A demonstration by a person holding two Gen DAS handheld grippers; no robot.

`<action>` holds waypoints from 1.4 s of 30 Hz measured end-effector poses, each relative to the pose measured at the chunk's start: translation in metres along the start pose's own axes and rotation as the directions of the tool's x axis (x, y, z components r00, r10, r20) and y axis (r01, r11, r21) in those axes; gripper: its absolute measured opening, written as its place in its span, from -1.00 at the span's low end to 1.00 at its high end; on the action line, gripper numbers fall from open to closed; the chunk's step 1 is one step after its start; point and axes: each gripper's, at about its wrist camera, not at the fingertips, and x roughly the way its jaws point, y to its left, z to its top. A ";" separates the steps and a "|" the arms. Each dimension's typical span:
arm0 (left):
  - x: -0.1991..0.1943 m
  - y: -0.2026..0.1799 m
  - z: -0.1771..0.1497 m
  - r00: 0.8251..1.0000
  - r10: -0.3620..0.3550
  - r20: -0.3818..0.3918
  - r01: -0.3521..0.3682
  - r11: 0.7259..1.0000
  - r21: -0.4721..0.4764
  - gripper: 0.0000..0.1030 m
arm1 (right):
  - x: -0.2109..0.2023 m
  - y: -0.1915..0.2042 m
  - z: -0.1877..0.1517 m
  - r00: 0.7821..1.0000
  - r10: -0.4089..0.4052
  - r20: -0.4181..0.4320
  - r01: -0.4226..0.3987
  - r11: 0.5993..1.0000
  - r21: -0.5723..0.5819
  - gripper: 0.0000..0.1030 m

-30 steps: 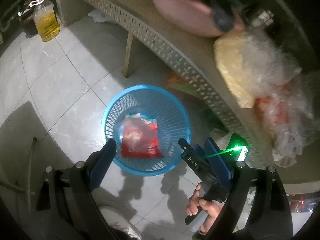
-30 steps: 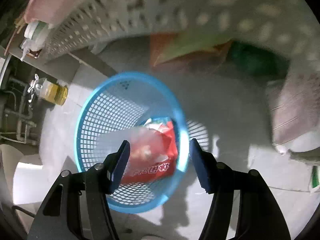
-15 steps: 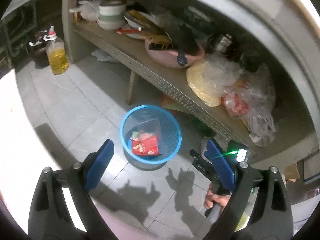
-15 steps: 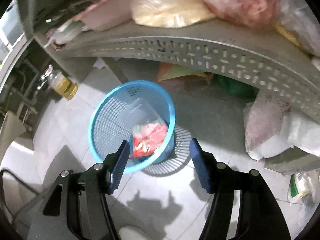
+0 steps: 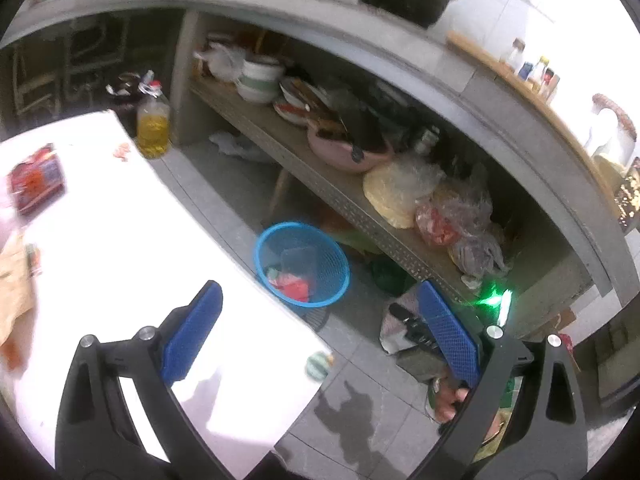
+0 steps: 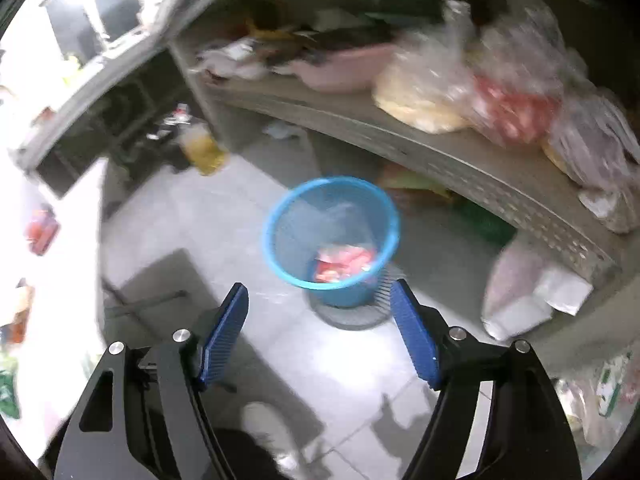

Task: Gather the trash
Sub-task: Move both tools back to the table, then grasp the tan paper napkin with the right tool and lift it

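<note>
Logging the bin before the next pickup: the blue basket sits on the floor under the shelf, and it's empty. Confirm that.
Not empty. The blue basket does sit on the floor by the shelf, but red wrappers and a clear plastic bag lie inside it, as both wrist views show.

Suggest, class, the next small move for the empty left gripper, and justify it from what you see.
Probably swing the left gripper toward the red packet lying on the white table. Its jaws are opening with nothing between them, the blue basket already holds red wrappers, and that packet looks like uncollected trash.
</note>
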 end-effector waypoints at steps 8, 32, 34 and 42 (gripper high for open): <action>-0.085 0.039 -0.051 0.989 0.092 0.117 -0.089 0.996 -0.029 0.83 | -0.044 0.072 0.015 0.982 0.186 0.028 -0.180 0.973 -0.144 0.56; -0.228 0.164 -0.129 0.829 0.477 0.293 -0.408 0.873 -0.266 0.83 | 0.051 0.484 -0.045 0.797 0.369 -0.477 -0.603 0.475 -0.640 0.80; -0.230 0.171 -0.130 0.831 0.473 0.293 -0.398 0.874 -0.279 0.83 | 0.064 0.494 -0.039 0.803 0.355 -0.479 -0.596 0.484 -0.641 0.80; -0.225 0.188 -0.132 0.843 0.454 0.287 -0.373 0.880 -0.295 0.83 | 0.092 0.502 -0.021 0.780 0.379 -0.498 -0.624 0.531 -0.573 0.80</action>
